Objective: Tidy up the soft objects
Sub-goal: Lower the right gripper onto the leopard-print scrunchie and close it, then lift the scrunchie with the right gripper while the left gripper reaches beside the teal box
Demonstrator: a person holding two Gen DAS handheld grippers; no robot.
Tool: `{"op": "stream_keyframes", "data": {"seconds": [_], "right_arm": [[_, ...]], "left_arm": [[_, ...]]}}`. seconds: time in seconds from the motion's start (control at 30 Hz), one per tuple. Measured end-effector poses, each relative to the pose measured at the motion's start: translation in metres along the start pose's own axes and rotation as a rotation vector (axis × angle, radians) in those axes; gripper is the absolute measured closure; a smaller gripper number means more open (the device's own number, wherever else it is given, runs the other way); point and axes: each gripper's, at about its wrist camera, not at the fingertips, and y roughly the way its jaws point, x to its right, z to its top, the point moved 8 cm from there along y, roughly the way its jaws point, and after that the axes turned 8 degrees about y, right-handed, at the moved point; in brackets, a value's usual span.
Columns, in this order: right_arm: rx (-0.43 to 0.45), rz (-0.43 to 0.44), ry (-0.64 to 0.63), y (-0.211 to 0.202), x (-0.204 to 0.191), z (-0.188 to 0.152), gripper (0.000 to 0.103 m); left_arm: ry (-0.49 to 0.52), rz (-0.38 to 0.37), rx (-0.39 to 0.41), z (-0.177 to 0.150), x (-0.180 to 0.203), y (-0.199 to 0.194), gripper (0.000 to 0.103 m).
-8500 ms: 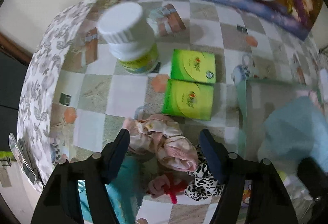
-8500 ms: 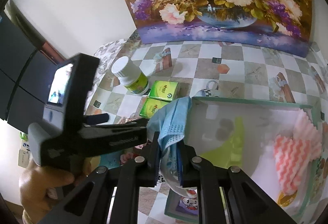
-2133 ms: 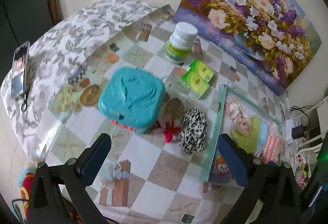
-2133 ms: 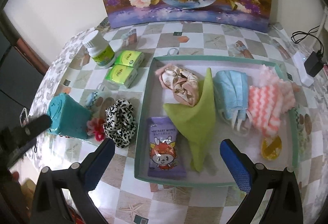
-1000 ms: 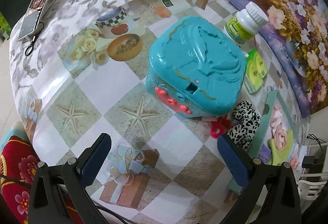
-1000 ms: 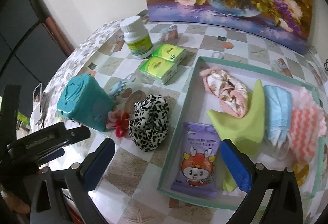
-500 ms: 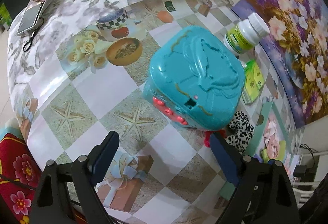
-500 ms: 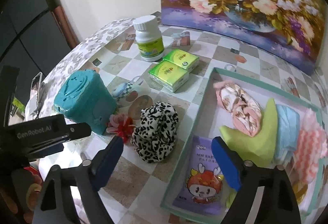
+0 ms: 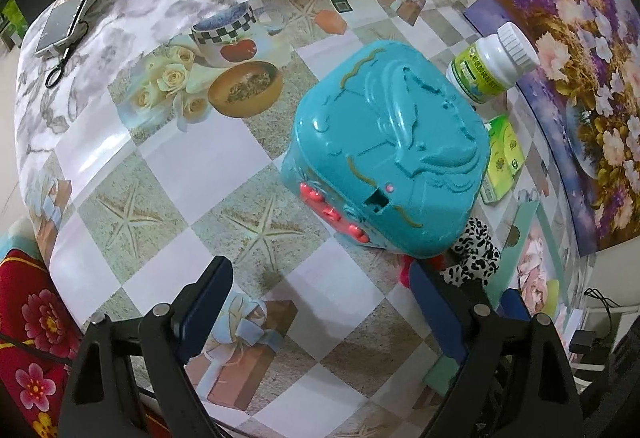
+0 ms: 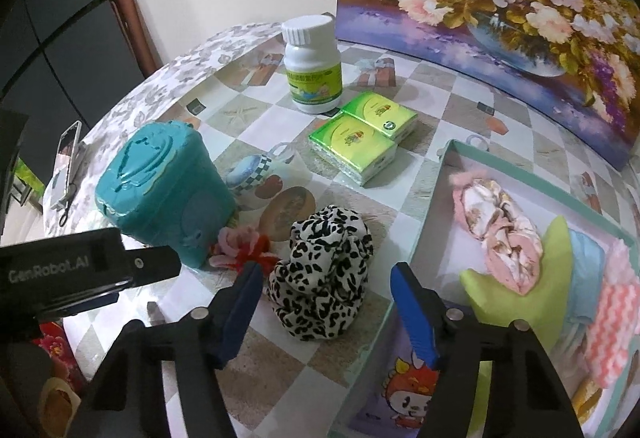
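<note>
We saw the right gripper, jaws released and just closing, framing the black-and-white leopard-print fabric scrunchie at lower centre on the table; the left gripper hung unclenched over bare table.

The right tool hangs over the leopard-print scrunchie, its jaws apart and just closing in, the scrunchie lying between them untouched on the worktop. Left of the scrunchie lie a red and pink flower clip and a teal box. To its right stands the tray, holding a pink scrunchie.
</note>
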Motion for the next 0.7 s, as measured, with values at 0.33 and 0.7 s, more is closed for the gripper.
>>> {"op": "stream_keyframes", "data": {"seconds": [0.33,0.7], "right_arm": [[-0.046,-0.017,-0.016,0.02,-0.001,-0.004,0.041],[-0.067,0.006,0.017,0.022,0.004,-0.006,0.068]], "left_arm": [[-0.009,-0.014,-0.015,-0.001,0.003,0.001,0.013],[-0.008,-0.067,-0.046,-0.004,0.02,0.015,0.013]]}}
